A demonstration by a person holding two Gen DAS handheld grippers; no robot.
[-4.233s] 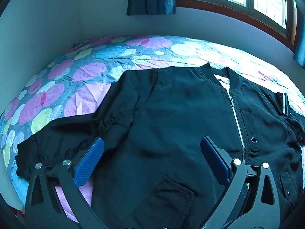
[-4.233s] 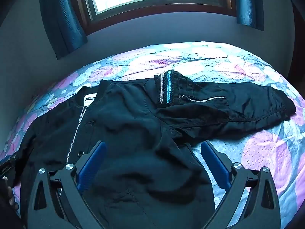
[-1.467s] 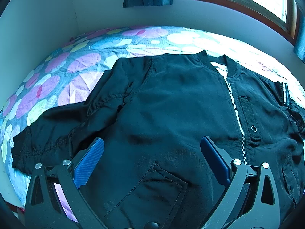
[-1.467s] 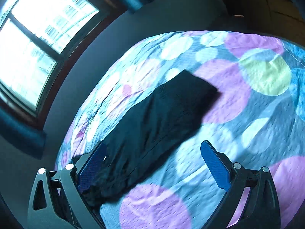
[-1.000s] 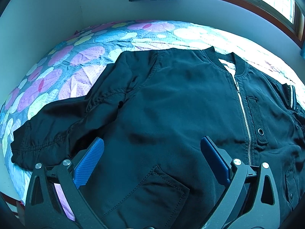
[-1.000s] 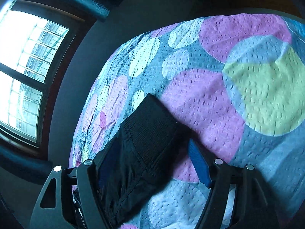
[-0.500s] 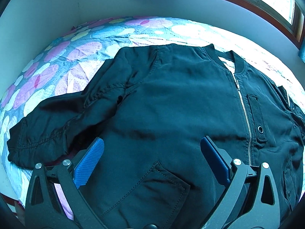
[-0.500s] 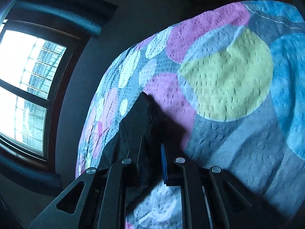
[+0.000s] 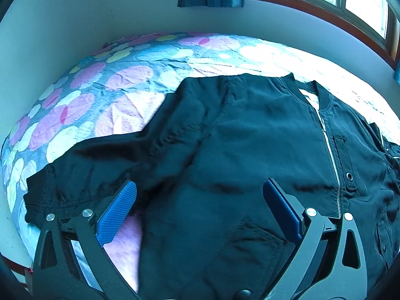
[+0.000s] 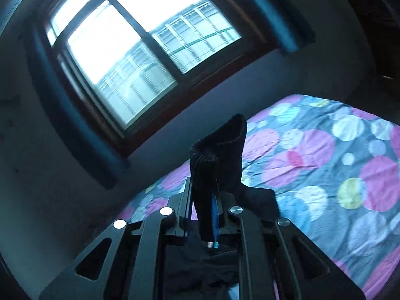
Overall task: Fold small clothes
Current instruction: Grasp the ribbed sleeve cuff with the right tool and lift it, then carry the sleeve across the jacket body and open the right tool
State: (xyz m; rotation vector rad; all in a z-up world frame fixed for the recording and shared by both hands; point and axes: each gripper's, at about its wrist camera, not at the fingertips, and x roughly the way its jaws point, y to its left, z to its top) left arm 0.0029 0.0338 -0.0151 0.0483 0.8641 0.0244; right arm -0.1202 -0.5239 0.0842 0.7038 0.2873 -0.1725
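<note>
My right gripper point(image 10: 208, 215) is clamped on the ribbed sleeve cuff point(image 10: 220, 145) of the black jacket point(image 9: 250, 150), holding it raised above the dotted bedspread point(image 10: 325, 170) with the window point(image 10: 130, 50) behind. My left gripper point(image 9: 200, 207) hangs with its jaws wide apart over the jacket's front, which lies spread flat on the bed, zipper point(image 9: 332, 157) closed.

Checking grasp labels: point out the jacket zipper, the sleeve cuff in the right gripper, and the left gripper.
jacket zipper point(image 9: 331, 150), left wrist view, mid-length of teeth.
sleeve cuff point(image 10: 220, 150), right wrist view, ribbed knit.
left gripper point(image 9: 200, 187), left wrist view, between fingertips.
</note>
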